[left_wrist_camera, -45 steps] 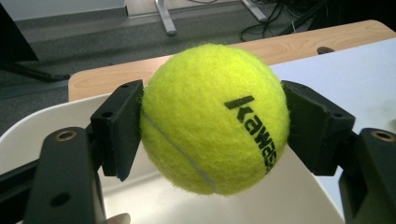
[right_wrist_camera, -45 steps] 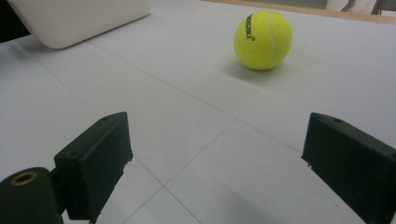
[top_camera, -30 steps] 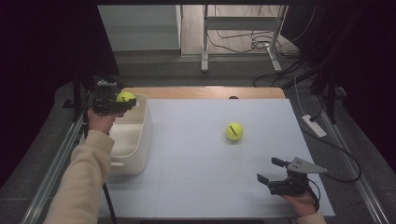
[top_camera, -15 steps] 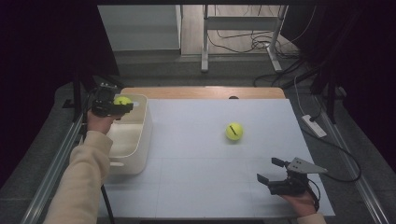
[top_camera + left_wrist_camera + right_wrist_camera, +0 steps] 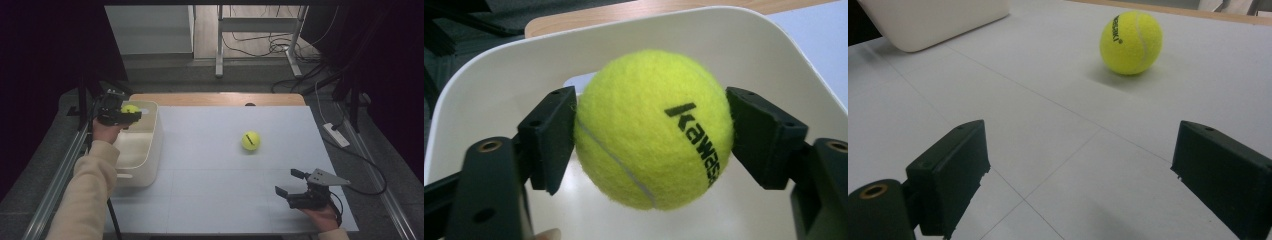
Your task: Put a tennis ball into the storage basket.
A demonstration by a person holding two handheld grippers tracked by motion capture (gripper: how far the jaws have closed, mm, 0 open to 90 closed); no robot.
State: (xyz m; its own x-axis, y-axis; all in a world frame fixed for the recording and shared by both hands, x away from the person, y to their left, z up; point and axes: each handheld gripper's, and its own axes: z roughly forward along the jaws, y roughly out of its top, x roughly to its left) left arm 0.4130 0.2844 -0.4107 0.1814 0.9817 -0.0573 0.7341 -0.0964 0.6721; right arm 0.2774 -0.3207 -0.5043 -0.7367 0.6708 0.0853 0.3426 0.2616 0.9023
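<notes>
In the high view, the left gripper sits at about ten o'clock on the white table, hovering over the far end of a white bin and pinching a yellow tennis ball between its jaws. A second tennis ball lies on the table toward two o'clock from the centre, well apart from the bin. The right gripper rests near five o'clock, its jaws spread with nothing between them. In the left gripper view, the two black jaws press against the held ball at nine and three o'clock, with the bin's curved rim behind it. In the right gripper view, the jaws stand wide apart above the table; the loose ball lies at one o'clock ahead, and a corner of the bin shows at eleven o'clock.
</notes>
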